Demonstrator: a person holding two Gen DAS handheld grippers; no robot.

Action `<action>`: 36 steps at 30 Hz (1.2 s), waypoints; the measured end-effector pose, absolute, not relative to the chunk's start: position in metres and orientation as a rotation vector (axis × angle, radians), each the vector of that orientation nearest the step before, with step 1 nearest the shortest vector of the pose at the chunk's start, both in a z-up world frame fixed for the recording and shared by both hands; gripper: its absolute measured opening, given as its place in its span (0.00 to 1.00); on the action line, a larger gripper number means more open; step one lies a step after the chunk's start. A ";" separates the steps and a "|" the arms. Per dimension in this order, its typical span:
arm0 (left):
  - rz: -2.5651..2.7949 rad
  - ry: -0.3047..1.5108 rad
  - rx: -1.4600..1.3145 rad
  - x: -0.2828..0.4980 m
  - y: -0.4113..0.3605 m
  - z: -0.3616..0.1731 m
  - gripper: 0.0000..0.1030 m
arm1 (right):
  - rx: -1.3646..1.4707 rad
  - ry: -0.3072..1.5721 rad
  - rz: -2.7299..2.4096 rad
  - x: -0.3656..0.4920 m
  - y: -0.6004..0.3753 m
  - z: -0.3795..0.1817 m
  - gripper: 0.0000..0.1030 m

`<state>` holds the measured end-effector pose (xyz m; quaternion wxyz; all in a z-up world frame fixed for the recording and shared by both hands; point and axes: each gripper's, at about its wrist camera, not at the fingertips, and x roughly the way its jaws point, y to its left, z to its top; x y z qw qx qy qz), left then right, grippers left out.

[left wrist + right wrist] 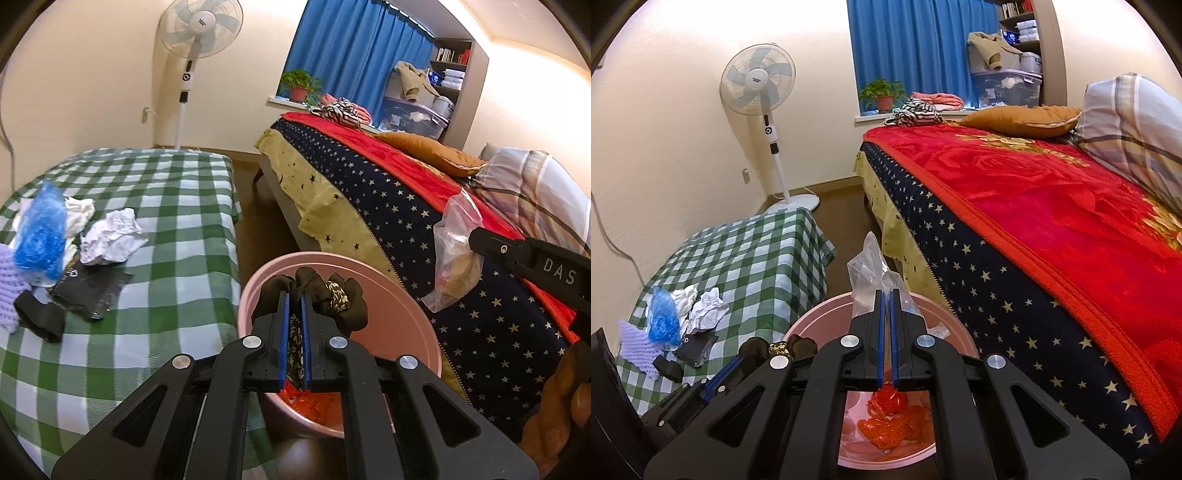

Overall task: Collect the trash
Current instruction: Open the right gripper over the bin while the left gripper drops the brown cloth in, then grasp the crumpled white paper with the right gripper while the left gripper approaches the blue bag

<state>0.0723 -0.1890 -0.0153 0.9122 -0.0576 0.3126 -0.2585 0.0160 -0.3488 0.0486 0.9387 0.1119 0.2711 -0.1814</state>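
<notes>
My left gripper (294, 295) is shut on a dark brown scrunchie (332, 295) with a patterned strip, held over the pink bin (417, 321). My right gripper (886, 293) is shut on a clear plastic bag (871, 273), also above the pink bin (960, 334); this bag (456, 251) shows at the right of the left wrist view, pinched by the right gripper (476, 236). Orange-red wrappers (892, 417) lie in the bin's bottom. The left gripper (738, 360) with its scrunchie (783, 347) appears low left in the right wrist view.
A green checked table (166, 206) holds crumpled white paper (110, 240), a blue plastic bag (40, 232), a black wrapper (88, 291) and a lilac knit piece (7, 280). A bed with a red blanket (1052, 206) stands right of the bin. A standing fan (759, 85) is by the wall.
</notes>
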 end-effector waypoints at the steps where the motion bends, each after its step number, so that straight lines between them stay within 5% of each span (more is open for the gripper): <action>1: -0.542 0.649 -0.122 0.073 -0.190 -0.016 0.06 | 0.228 0.557 -0.370 0.017 -0.349 0.048 0.03; 6: -0.602 0.678 -0.102 0.071 -0.203 -0.021 0.15 | 0.213 0.594 -0.385 0.022 -0.347 0.041 0.13; 8: -0.600 0.682 -0.106 0.070 -0.201 -0.022 0.16 | 0.216 0.585 -0.402 0.020 -0.348 0.042 0.35; 9: -0.589 0.681 -0.106 0.071 -0.199 -0.021 0.16 | 0.220 0.576 -0.411 0.019 -0.349 0.044 0.38; 36: -0.346 0.575 -0.143 0.052 -0.092 0.013 0.16 | 0.200 0.517 -0.217 0.011 -0.274 0.062 0.39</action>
